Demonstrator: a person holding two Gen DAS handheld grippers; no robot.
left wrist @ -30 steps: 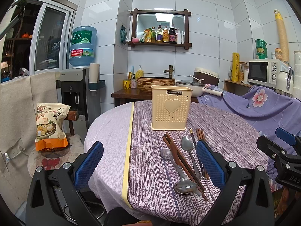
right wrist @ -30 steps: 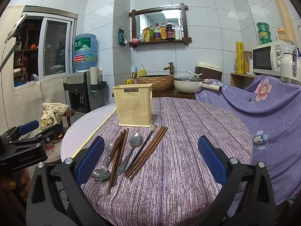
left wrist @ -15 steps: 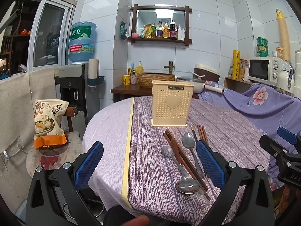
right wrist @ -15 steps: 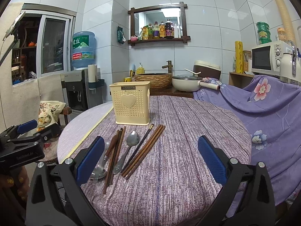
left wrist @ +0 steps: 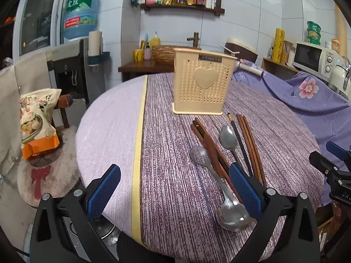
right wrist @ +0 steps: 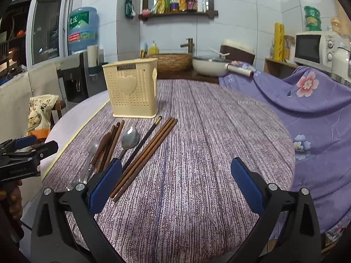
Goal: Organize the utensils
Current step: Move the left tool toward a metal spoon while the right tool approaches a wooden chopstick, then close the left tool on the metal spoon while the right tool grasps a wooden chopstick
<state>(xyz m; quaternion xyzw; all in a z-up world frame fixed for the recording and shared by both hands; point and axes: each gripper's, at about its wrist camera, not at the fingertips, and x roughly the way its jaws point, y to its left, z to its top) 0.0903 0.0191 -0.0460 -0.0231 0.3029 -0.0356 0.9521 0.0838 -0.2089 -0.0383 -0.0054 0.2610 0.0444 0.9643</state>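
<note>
Item: cream perforated plastic utensil holder with a heart emblem (left wrist: 203,85), stood upright on the round table under a purple striped cloth (left wrist: 175,197), at 12 o'clock in the left wrist view.

Item: loose utensils, laid flat just before the holder, none yet seen stowed. A small steel spoon (left wrist: 228,140), a long-handled steel spoon (left wrist: 210,171) and a large steel spoon bowl (left wrist: 232,214) are counted, with a bundle of reddish-brown wooden chopsticks (left wrist: 210,146), a single black chopstick with a gilt tip (left wrist: 239,140) and a further set of brown wooden chopsticks (left wrist: 250,140). Several overlap.

Item: left gripper (left wrist: 175,190), fingers spread wide, nothing held, hovering at the table's near edge; its right blue pad sits over the spoon handles.

Item: right gripper (right wrist: 175,184), fingers likewise spread and empty, the brown chopsticks (right wrist: 144,157) at its 10 o'clock.

Step judged: approach, before any first pick. The next move is judged to call for one gripper being lowered onto a single utensil, closed across its shaft, lifted and carried to the holder's open top.
</note>
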